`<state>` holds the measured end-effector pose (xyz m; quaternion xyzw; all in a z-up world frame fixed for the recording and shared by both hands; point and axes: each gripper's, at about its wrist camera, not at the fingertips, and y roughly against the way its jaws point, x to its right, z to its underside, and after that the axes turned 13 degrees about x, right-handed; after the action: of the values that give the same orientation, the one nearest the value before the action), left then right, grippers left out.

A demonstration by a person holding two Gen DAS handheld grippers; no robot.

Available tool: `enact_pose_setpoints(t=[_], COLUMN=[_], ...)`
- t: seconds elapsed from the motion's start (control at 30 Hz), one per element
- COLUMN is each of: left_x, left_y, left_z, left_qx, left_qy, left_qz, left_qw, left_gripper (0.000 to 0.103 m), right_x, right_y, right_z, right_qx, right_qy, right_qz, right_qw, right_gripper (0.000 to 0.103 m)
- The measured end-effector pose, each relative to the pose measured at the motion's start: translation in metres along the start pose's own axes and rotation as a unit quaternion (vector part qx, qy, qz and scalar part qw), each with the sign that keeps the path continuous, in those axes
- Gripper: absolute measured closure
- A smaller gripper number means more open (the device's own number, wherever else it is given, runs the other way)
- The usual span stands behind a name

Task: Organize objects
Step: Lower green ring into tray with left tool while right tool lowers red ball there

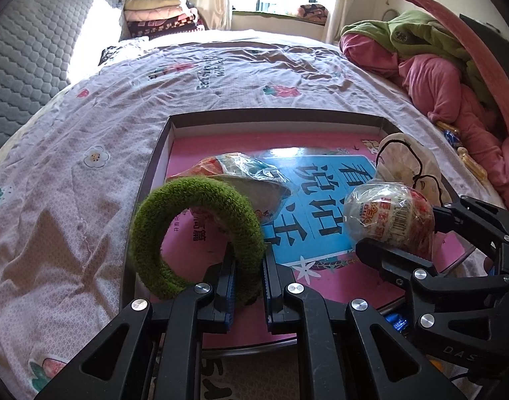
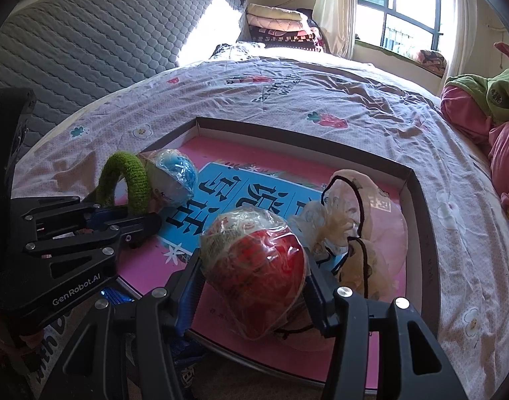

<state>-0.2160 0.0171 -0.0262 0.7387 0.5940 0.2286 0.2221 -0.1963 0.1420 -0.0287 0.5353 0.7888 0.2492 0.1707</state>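
Sunlit bedroom, a wide bed (image 1: 88, 153) under a pale floral sheet: on it lies a shallow dark-rimmed cardboard box lid (image 1: 274, 115) lined with a pink and blue printed sheet, the landmark for everything else. Over the lid's near left corner, the left hand-held gripper (image 1: 249, 286) is clamped narrow on a fuzzy green knitted ring (image 1: 174, 213), which stands upright above the pads. Over the lid's near right part, the right hand-held gripper (image 2: 251, 286) grips a red, plastic-wrapped egg-shaped toy (image 2: 254, 266) between its jaws. Inside the lid, toward its left side, lies a blue plastic-wrapped egg toy (image 2: 174, 176); toward its right side lies a beige drawstring pouch (image 2: 357, 220) with a black cord.
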Motion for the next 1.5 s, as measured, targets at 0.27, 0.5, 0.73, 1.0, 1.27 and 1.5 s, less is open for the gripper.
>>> enact_pose_setpoints(t=[0.27, 0.5, 0.73, 1.0, 1.27, 1.5], left_x=[0.003, 0.003, 0.004, 0.003, 0.000, 0.000], left_y=[0.001, -0.007, -0.012, -0.010, -0.002, 0.004], left_z=[0.000, -0.002, -0.004, -0.003, -0.001, 0.000], left_qx=[-0.005, -0.011, -0.013, -0.012, -0.022, -0.024], left_qy=[-0.006, -0.007, -0.012, -0.011, -0.003, 0.001], left_qz=[0.002, -0.008, -0.018, -0.024, -0.014, -0.016], left_qw=[1.0000, 0.9999, 0.9997, 0.9996, 0.9997, 0.9996], left_gripper=[0.090, 0.089, 0.089, 0.086, 0.082, 0.071], right_x=[0.002, 0.002, 0.004, 0.005, 0.007, 0.007], right_y=[-0.001, -0.002, -0.002, -0.002, 0.000, 0.006], right_z=[0.001, 0.000, 0.000, 0.000, -0.001, -0.005], right_qx=[-0.004, -0.005, -0.006, -0.010, -0.008, 0.000], right_qy=[-0.005, -0.007, -0.011, -0.015, -0.021, -0.023], right_qz=[0.001, 0.005, 0.007, 0.002, 0.004, 0.004], right_qw=[1.000, 1.000, 1.000, 1.000, 1.000, 1.000], right_gripper=[0.048, 0.048, 0.048, 0.044, 0.038, 0.031])
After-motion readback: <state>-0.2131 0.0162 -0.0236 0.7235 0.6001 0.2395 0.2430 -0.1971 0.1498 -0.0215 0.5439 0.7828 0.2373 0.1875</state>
